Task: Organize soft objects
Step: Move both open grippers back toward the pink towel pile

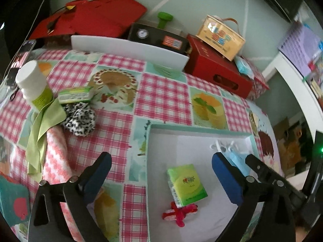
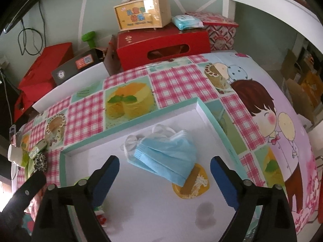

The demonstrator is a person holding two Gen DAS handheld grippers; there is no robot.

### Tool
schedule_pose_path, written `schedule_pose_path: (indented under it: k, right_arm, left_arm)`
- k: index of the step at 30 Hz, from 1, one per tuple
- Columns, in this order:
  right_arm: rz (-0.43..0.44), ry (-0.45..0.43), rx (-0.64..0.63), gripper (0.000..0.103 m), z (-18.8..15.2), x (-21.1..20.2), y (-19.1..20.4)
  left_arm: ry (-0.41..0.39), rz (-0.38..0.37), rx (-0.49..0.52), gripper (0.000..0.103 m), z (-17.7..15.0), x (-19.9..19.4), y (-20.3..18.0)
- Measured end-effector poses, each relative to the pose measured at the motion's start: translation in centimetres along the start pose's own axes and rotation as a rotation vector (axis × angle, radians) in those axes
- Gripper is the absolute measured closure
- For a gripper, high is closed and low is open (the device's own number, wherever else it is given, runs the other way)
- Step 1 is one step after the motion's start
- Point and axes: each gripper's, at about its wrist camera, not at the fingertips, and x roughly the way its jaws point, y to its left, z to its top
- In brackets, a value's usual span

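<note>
Face mask (image 2: pixel 165 157): lying in the tray (image 2: pixel 129 121) between the open, empty jaws of the right gripper (image 2: pixel 164 173). Left gripper (image 1: pixel 161 173), jaws open, is needing the scrunchie (image 1: pixel 79 119) beyond its left jaw.

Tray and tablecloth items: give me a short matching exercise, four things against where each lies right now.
Things:
1. blue face masks
2. green tissue pack
3. leopard-print scrunchie
4. white-capped bottle

Places:
A. on the tablecloth, outside the tray, beside a green cloth
B. in the tray, partly over a yellow sticker
C. standing at the table's left edge
D. in the tray, touching a red knitted piece

Pairs: 1-B, 2-D, 3-A, 4-C
</note>
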Motion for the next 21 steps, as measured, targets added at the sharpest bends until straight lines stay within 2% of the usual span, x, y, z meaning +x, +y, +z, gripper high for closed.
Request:
schedule_pose_path:
  k: [6, 14, 18, 21]
  right_arm:
    - [0.032, -0.012, -0.031, 0.01, -0.1, -0.5, 1.3]
    - [0.048, -0.006, -0.075, 0.01, -0.5, -0.4, 3.0]
    - [0.077, -0.009, -0.097, 0.01, -0.7, -0.7, 4.1]
    - [0.09, -0.008, -0.121, 0.01, -0.9, -0.8, 5.1]
  left_arm:
    - [0.005, -0.069, -0.077, 0.002, 0.3, -0.6, 1.6]
    - [-0.018, -0.099, -0.08, 0.002, 0.6, -1.8, 2.6]
    - [-0.04, -0.072, -0.077, 0.002, 1.0, -2.7, 3.7]
    - [-0.052, -0.019, -0.065, 0.002, 1.4, -3.5, 4.9]
